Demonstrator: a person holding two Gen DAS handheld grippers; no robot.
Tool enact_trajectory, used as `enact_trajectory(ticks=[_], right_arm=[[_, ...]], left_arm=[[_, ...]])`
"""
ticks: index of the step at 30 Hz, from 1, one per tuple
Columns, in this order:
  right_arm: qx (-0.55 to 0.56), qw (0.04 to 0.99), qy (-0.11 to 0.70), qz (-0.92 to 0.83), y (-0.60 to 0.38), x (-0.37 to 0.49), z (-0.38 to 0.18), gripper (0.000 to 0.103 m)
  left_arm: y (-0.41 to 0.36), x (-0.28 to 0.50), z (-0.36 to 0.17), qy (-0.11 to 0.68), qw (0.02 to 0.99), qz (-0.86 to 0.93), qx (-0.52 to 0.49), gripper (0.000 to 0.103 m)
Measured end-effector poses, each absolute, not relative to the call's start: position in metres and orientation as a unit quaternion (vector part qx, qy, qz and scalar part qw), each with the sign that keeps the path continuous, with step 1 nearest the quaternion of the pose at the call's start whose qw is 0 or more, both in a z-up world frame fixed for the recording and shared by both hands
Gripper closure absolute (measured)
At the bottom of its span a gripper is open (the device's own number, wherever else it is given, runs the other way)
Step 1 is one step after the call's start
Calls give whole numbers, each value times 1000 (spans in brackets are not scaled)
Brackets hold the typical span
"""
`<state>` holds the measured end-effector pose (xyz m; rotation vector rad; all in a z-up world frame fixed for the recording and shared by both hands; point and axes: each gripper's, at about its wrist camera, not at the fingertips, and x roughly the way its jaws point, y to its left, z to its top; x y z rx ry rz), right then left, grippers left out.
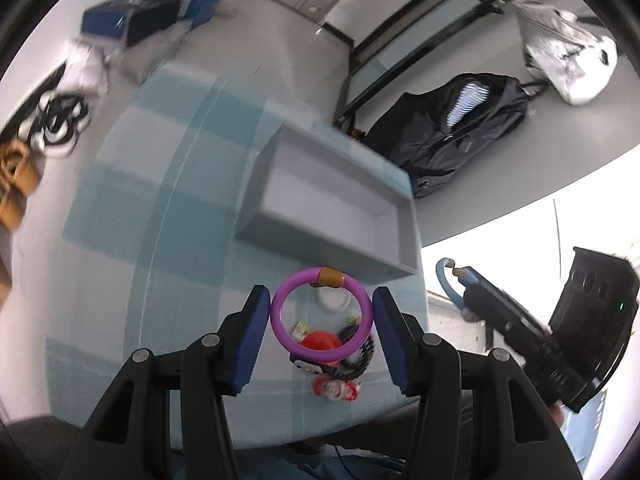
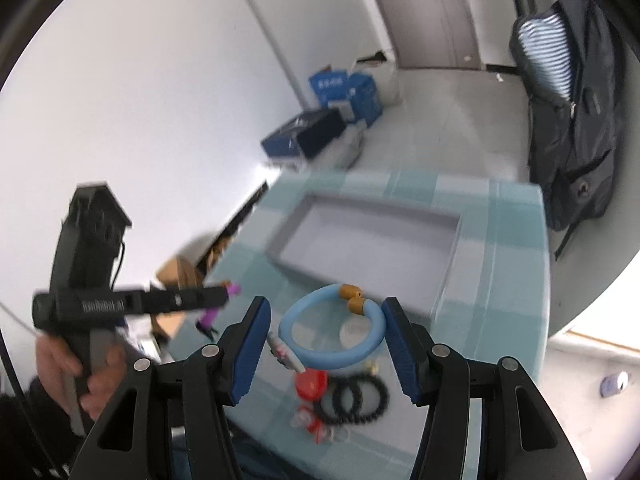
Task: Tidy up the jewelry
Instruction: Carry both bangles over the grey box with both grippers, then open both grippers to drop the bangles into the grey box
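My left gripper (image 1: 322, 320) is shut on a purple bangle (image 1: 280, 322) with an orange clasp and holds it above the table. My right gripper (image 2: 330, 338) is shut on a light blue bangle (image 2: 316, 358) with orange ends, also lifted; it shows in the left wrist view (image 1: 447, 286) too. A grey open box (image 1: 332, 204) stands on the checked teal cloth (image 1: 160, 240), ahead of both grippers; it also shows in the right wrist view (image 2: 372, 224). Below lie a red piece (image 2: 311, 384), black bead bracelets (image 2: 354, 398) and small trinkets.
A white round item (image 1: 334, 300) lies near the box. A dark backpack (image 1: 452, 132) and a white bag (image 1: 568, 56) sit on the floor beyond the table. Blue boxes (image 2: 344, 92) stand by the wall. Shoes (image 1: 60, 120) lie at left.
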<state>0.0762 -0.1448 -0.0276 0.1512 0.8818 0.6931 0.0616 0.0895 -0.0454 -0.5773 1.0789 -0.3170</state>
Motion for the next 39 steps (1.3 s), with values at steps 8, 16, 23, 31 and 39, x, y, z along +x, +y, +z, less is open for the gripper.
enact_trajectory(ticks=[8, 16, 23, 31, 39], right_arm=[[94, 856, 387, 330, -147, 119, 9, 46], [108, 833, 436, 324, -140, 165, -24, 46], [133, 797, 503, 305, -135, 190, -70, 46], [131, 795, 508, 303, -127, 196, -75, 42], [139, 832, 454, 287, -143, 183, -51, 14]], left_arm=[[68, 105, -22, 501, 822, -163, -218, 56], [52, 148, -45, 520, 816, -182, -173, 56], [48, 165, -70, 538, 802, -191, -176, 56], [50, 177, -71, 549, 792, -187, -188, 54], [59, 168, -54, 513, 816, -177, -198, 19]])
